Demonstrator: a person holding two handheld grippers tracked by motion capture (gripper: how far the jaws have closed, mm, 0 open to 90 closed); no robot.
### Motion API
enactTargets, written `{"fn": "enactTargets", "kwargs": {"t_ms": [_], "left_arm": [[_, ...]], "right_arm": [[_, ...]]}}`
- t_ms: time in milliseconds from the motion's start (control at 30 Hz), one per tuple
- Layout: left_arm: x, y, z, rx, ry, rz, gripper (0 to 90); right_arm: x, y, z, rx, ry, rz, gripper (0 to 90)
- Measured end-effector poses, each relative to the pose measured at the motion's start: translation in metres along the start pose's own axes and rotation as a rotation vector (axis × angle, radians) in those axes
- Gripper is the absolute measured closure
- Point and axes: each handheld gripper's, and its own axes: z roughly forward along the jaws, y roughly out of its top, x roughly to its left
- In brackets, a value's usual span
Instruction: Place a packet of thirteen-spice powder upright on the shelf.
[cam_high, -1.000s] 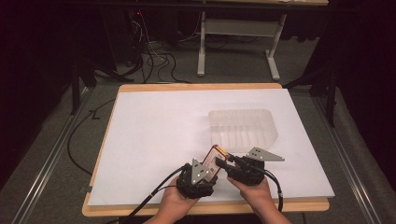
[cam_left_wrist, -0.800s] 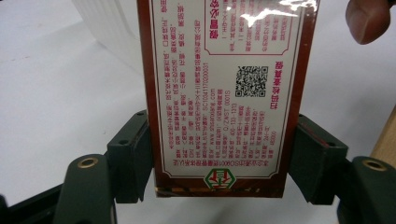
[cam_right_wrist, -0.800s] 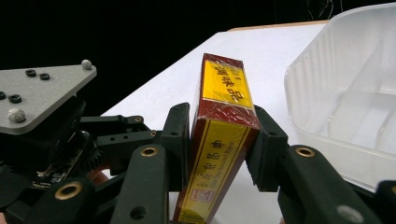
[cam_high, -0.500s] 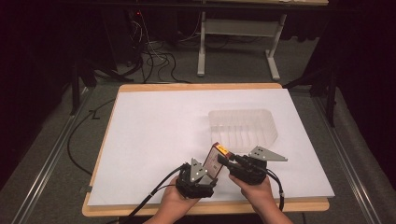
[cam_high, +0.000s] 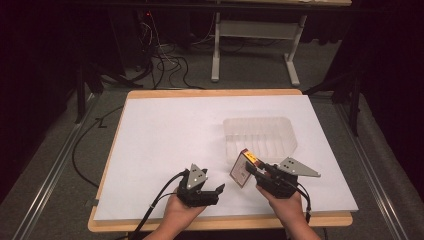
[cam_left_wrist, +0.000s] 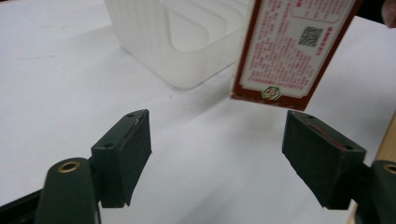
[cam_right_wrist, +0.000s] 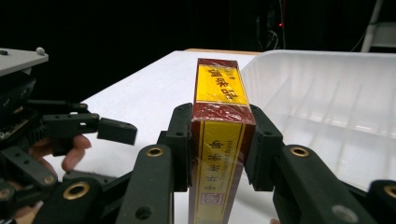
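A red and yellow carton (cam_high: 241, 168) stands on end just above the white table sheet (cam_high: 170, 130), with my right gripper (cam_high: 255, 173) shut on its narrow sides. In the right gripper view both black jaws press the carton (cam_right_wrist: 218, 93) from left and right. My left gripper (cam_high: 212, 191) is open a short way to the left and holds nothing. The left gripper view has the carton's printed white back (cam_left_wrist: 294, 46) hanging beyond the spread fingers (cam_left_wrist: 123, 154). A clear plastic bin (cam_high: 260, 136) with ribbed walls sits just behind the carton.
The bin (cam_left_wrist: 177, 42) is empty, and its wall (cam_right_wrist: 327, 107) lies close to the right of the held carton. The left gripper (cam_right_wrist: 70, 135) and a hand show at the left of the right gripper view. The table's wooden front edge (cam_high: 220, 224) is near both hands.
My left gripper has let go of the carton, opened and drawn away to the left. The right gripper has kept the carton and turned it more upright, slightly to the right.
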Motion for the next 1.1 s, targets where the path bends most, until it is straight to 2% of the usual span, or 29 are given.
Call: {"fn": "enactTargets", "kwargs": {"t_ms": [67,167,200,233,300,333,400,433,467,533,567,600,667,700,767,800,900,967,1033,1100], "left_arm": [[0.003,0.003,-0.001,0.004,0.007,-0.022,25.4],[0.004,0.005,-0.002,0.004,0.011,-0.015,25.9],[0.004,0.007,-0.004,0.003,0.014,-0.005,25.9],[0.007,0.011,-0.009,0.009,0.021,0.022,26.8],[0.010,0.014,-0.012,0.009,0.026,0.029,27.0],[0.015,0.019,-0.019,0.011,0.031,0.039,28.3],[0.018,0.021,-0.024,0.015,0.033,0.051,30.1],[0.025,0.025,-0.032,0.022,0.049,0.080,30.1],[0.028,0.026,-0.035,0.012,0.058,0.087,30.1],[0.032,0.028,-0.038,0.004,0.068,0.087,29.7],[0.041,0.031,-0.041,-0.024,0.091,0.062,29.1],[0.041,0.031,-0.041,-0.024,0.091,0.062,28.6],[0.053,0.028,-0.040,-0.054,0.119,0.048,27.5],[0.056,0.027,-0.041,-0.053,0.114,0.038,27.5],[0.057,0.027,-0.041,-0.045,0.109,0.041,29.1],[0.058,0.029,-0.044,-0.055,0.109,0.068,29.1],[0.061,0.028,-0.047,-0.061,0.119,0.086,29.2],[0.064,0.027,-0.048,-0.055,0.123,0.087,29.2],[0.065,0.026,-0.049,-0.052,0.110,0.074,29.0],[0.066,0.026,-0.048,-0.047,0.107,0.082,28.8]], "right_arm": [[-0.001,0.000,-0.003,-0.004,-0.012,-0.014,68.3],[-0.002,0.000,-0.008,-0.005,-0.029,-0.031,68.2],[-0.002,0.000,-0.008,-0.005,-0.029,-0.031,68.2],[-0.003,0.001,-0.011,-0.011,-0.034,-0.042,68.2],[-0.004,0.001,-0.014,-0.016,-0.042,-0.049,68.2],[-0.006,0.002,-0.015,-0.020,-0.046,-0.045,68.2],[-0.007,0.002,-0.017,-0.023,-0.052,-0.034,68.3],[-0.008,0.001,-0.017,-0.025,-0.056,-0.031,68.3],[-0.009,0.002,-0.018,-0.024,-0.060,-0.029,68.3],[-0.010,0.002,-0.019,-0.026,-0.066,-0.029,68.3],[-0.011,0.002,-0.019,-0.024,-0.069,-0.032,68.3],[-0.011,0.002,-0.020,-0.023,-0.072,-0.032,68.3],[-0.012,0.003,-0.021,-0.024,-0.078,-0.035,68.2],[-0.013,0.003,-0.021,-0.025,-0.079,-0.034,68.2],[-0.014,0.003,-0.023,-0.026,-0.084,-0.032,68.2],[-0.014,0.004,-0.023,-0.029,-0.084,-0.036,68.2],[-0.015,0.004,-0.025,-0.030,-0.089,-0.038,68.2],[-0.016,0.004,-0.026,-0.034,-0.097,-0.048,68.1],[-0.018,0.004,-0.028,-0.034,-0.106,-0.042,68.1],[-0.019,0.004,-0.028,-0.036,-0.108,-0.039,68.1]]}}
